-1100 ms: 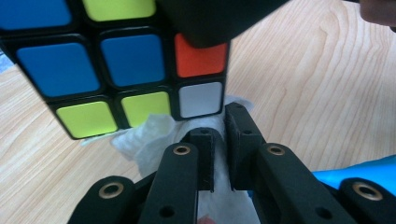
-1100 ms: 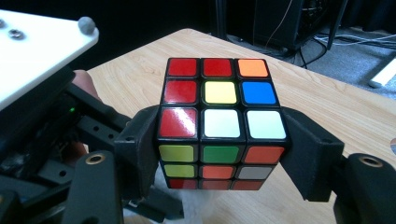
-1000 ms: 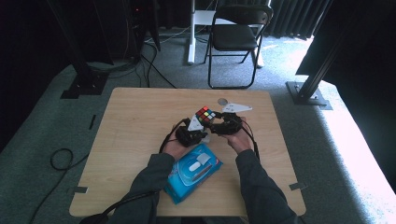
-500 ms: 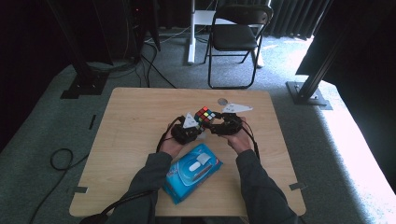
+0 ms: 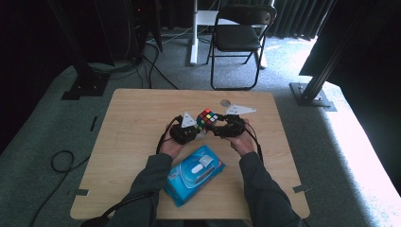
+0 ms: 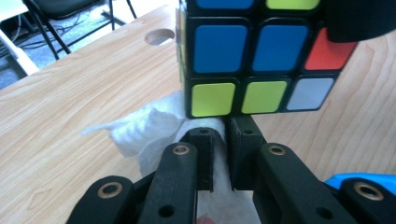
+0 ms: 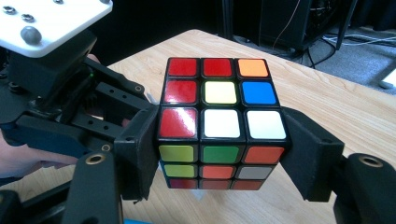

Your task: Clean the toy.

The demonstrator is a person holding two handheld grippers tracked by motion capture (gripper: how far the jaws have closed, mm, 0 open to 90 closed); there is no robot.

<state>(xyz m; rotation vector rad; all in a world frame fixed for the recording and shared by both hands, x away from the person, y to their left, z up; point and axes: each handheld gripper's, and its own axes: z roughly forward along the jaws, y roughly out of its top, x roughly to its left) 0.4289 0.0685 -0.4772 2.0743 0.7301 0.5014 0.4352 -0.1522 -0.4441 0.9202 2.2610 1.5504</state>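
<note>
Wooden table (image 5: 127,137) on grey carpet, dark curtains behind. Landmark: cube (image 5: 206,118), raised just over table's middle.

Nearest, toward the person from cube: blue wipes pack (image 5: 194,174), flat on table between both forearms, well short of cube.

Just left of cube: left gripper (image 5: 185,133), jaws nearly shut, pinching a white wipe (image 6: 154,128). Seen in left gripper view pressed between both fingers (image 6: 201,158), bunched up against cube's underside (image 6: 254,60) at its yellow-green bottom row, loose part trailing over table (image 6: 60,93) to the left.

Just right of cube: right gripper (image 5: 226,126), jaws held part open and clamped on cube. Seen in right gripper view with both pads (image 7: 142,149) flat against opposite sides of cube (image 7: 219,121), gripping its lower layers; top face red, yellow, blue, white and orange, front face green, orange and grey. Beyond cube in that view: left gripper (image 7: 70,107) with its grey plate.

Behind cube: round hole (image 5: 225,102) in table near far edge. Farther still: black folding chair (image 5: 239,38) on carpet, white desk leg (image 5: 194,33) beside it.
</note>
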